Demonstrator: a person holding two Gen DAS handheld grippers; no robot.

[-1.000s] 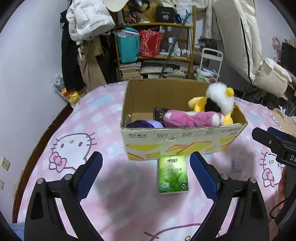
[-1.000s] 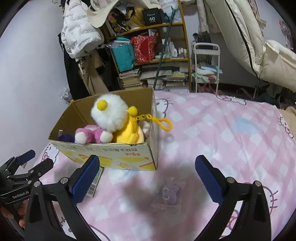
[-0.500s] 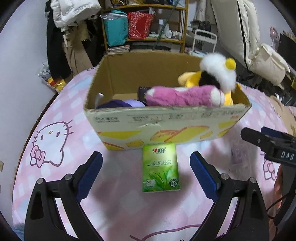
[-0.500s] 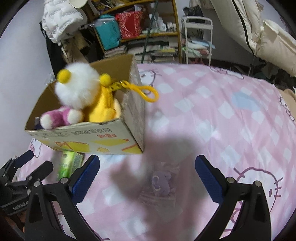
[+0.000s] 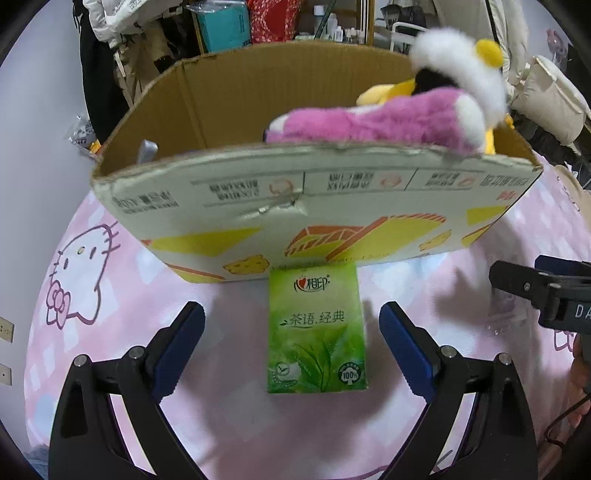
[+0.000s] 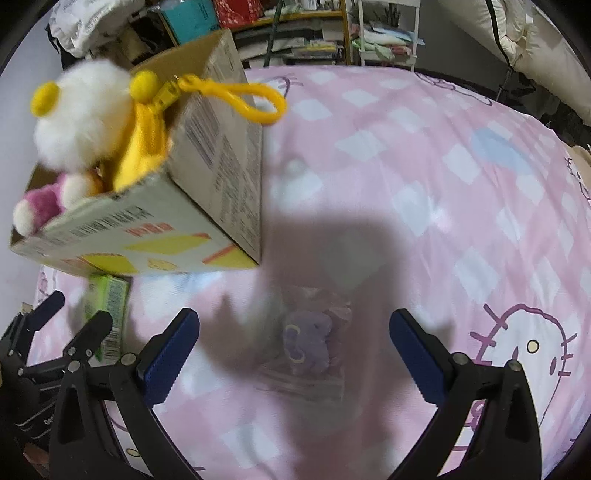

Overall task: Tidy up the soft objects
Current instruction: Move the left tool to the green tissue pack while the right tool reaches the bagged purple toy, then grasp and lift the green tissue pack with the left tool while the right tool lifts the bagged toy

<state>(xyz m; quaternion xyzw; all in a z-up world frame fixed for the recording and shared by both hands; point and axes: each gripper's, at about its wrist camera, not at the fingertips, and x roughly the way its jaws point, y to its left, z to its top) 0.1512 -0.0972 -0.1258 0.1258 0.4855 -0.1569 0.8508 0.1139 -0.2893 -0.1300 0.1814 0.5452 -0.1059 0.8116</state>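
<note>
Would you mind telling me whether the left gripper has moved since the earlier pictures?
Yes. The left gripper has come down and forward toward the green tissue pack, which now lies between its open jaws, just before the cardboard box.

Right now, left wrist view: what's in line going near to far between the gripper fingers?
Green tissue pack → printed front wall of the cardboard box → pink plush inside it → cluttered shelf behind.
</note>
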